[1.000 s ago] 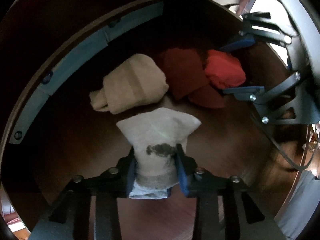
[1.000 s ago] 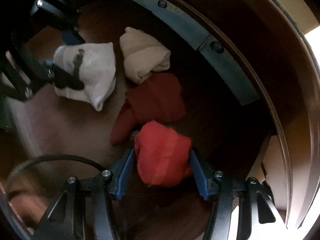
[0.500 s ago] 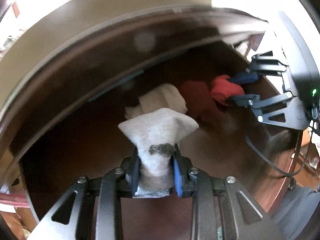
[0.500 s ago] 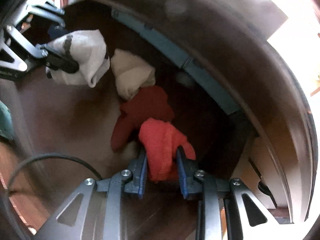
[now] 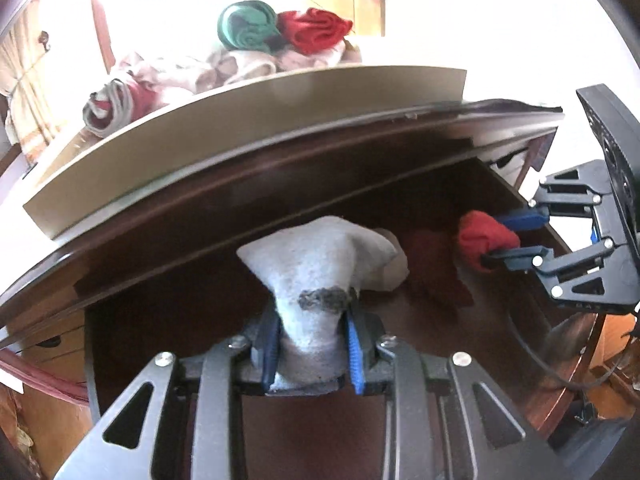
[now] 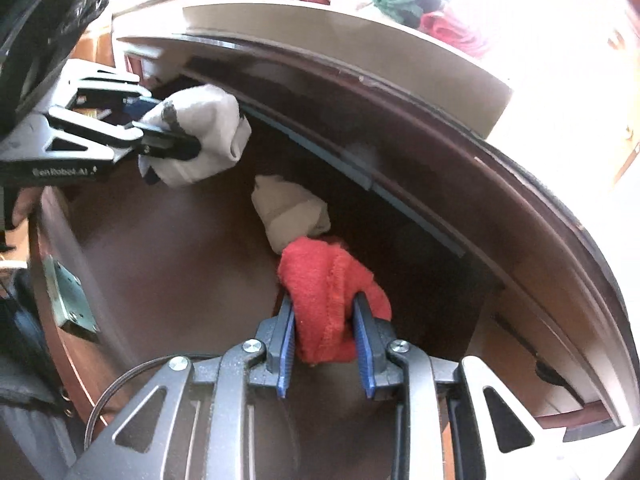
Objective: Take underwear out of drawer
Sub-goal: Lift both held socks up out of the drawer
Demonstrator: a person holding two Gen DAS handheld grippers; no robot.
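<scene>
Sunlit dresser top (image 5: 248, 120) carries rolled garments (image 5: 248, 26) above the dark drawer (image 5: 168, 312). Left tool (image 5: 312, 344) clamps white underwear (image 5: 316, 264), right tool (image 6: 325, 340) red underwear (image 6: 328, 284), both raised over the drawer floor.

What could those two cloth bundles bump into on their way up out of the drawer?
Possibly only the dresser's top edge, overhanging the drawer's back. The left gripper holds the white bundle just below it; the right gripper holds the red bundle farther forward.
</scene>
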